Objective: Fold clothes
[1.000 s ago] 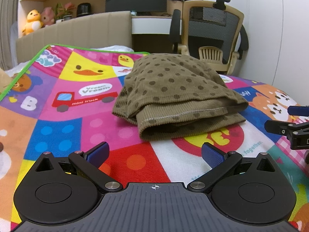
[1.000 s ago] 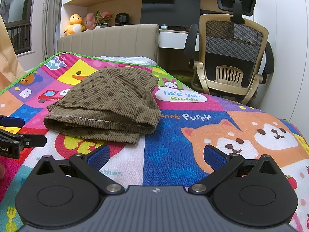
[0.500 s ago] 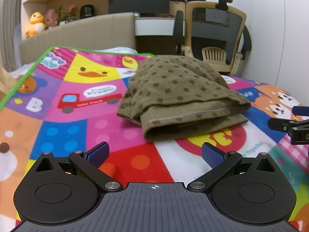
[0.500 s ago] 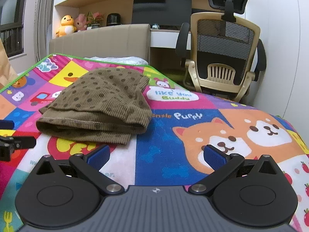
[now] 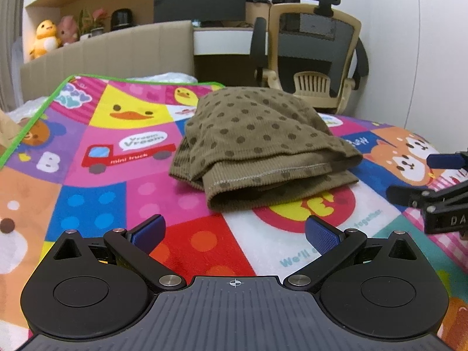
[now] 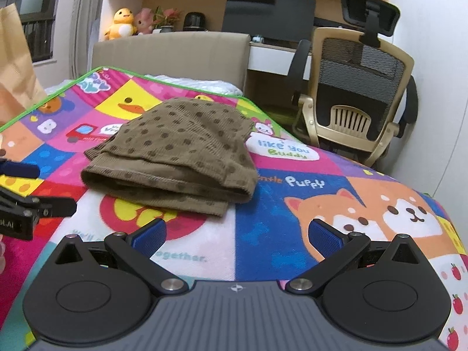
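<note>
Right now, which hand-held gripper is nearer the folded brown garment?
Left, marginally. The left hand-held gripper faces the brown garment's front hem; the right hand-held gripper sits off its right corner. Both open, not touching.

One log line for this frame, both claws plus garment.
left claw: open, empty | right claw: open, empty | brown dotted garment: folded on play mat, untouched

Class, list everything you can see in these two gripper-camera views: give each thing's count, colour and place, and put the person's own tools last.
folded garment: one, olive-brown with dark dots, on the mat's middle.
play mat: one, multicoloured cartoon print, covering the bed.
headboard: one, beige, behind the mat.
office chair: one, beige frame, black mesh, right of the bed.
monitor: one, black, on the desk.
plush toys: two, yellow and pink, on the shelf.
paper bag: one, brown, far left.
left gripper: open, blue pads, empty.
right gripper: open, blue pads, empty.
</note>
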Motion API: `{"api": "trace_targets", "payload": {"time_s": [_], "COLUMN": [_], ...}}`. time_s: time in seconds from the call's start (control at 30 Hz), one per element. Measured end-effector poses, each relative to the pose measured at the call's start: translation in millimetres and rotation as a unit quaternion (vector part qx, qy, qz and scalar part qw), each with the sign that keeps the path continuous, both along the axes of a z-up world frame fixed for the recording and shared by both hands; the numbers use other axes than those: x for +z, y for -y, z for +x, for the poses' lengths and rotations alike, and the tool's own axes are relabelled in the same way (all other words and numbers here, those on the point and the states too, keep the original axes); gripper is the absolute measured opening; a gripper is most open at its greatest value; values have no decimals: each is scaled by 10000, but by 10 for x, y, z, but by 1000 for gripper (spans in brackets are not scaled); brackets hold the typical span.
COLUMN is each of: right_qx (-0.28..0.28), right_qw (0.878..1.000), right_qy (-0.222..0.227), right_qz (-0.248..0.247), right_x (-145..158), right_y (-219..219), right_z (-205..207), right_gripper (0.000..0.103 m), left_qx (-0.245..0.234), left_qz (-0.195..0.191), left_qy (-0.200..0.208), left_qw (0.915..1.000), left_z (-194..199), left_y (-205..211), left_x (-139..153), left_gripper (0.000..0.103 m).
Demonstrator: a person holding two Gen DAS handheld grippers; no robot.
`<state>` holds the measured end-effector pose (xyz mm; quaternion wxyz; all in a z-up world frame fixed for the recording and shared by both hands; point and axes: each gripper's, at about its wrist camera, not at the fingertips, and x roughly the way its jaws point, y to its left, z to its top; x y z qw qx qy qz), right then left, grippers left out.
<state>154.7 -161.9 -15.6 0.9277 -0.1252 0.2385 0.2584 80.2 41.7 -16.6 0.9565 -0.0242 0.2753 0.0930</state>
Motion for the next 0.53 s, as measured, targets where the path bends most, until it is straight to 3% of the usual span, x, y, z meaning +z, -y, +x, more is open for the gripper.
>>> {"api": "trace_targets", "payload": {"time_s": [0.37, 0.53], "right_qx": [98, 515], "right_qw": [9999, 9985], "right_qy": [42, -171], "right_qz": [-34, -64], "right_x": [48, 31], "right_y": [-26, 7], "right_z": [-56, -99], "right_gripper": [103, 103], "left_qx": [-38, -12], "left_qz": [248, 182], "left_qy": [279, 271], "left_qw": [9993, 9995], "left_z": [-78, -85], "left_y": [32, -33], "left_x": [55, 74], "left_gripper": [103, 103]}}
